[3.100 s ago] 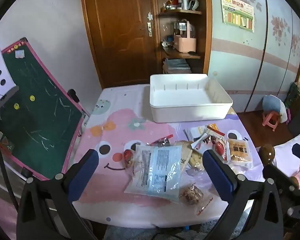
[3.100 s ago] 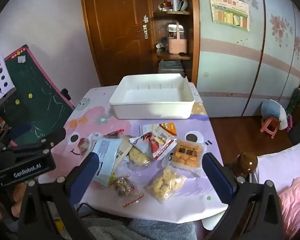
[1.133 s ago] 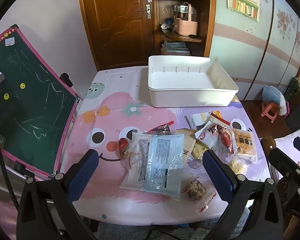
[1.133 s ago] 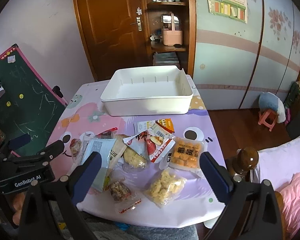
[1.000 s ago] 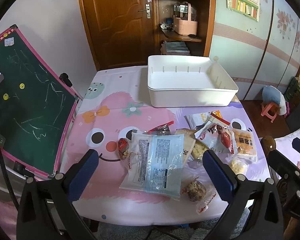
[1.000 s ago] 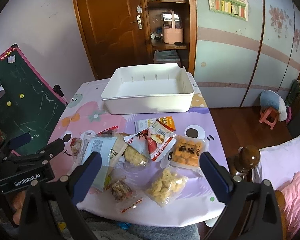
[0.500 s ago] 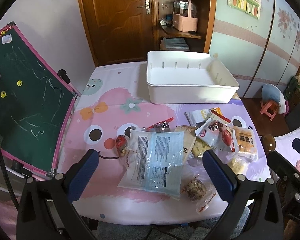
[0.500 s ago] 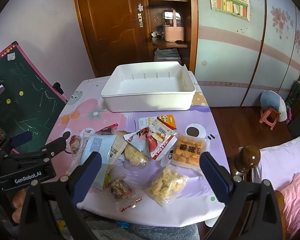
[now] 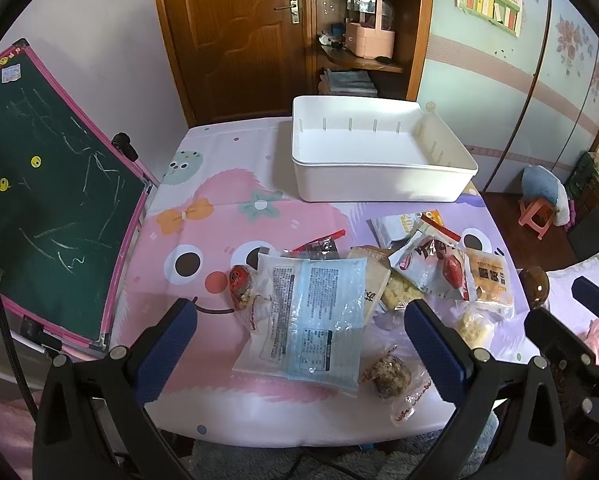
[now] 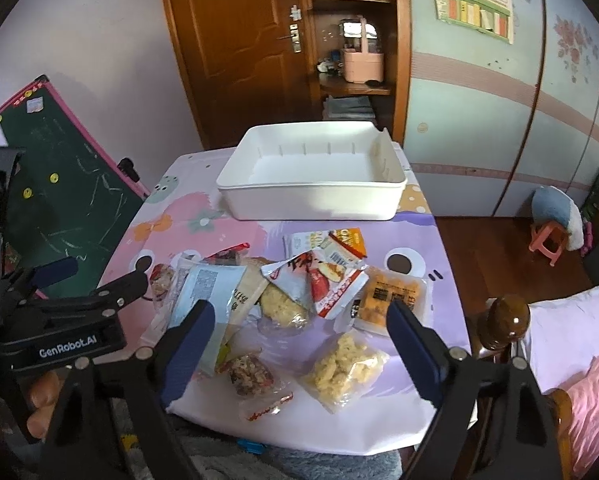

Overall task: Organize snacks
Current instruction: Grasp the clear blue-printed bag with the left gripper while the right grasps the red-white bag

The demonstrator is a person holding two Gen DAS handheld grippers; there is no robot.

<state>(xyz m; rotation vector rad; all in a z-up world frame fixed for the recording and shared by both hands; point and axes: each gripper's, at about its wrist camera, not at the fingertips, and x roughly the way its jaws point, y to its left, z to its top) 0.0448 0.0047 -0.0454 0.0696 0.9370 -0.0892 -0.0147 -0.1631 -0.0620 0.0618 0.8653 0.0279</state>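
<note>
At the bottom of our right wrist frame, the right gripper (image 10: 299,344) has just narrowed a little, yet its jaws stand wide with nothing between them. Our left gripper (image 9: 299,344) is likewise wide and empty. Just beyond, at mid-frame, the snack packets (image 10: 295,300) lie heaped on the cartoon tablecloth (image 9: 219,240), the pale puffs bag (image 10: 345,368) nearest. Farther up, the white bin (image 10: 311,200) holds nothing. We judge a first pick is being lined up; sorting has not begun.
</note>
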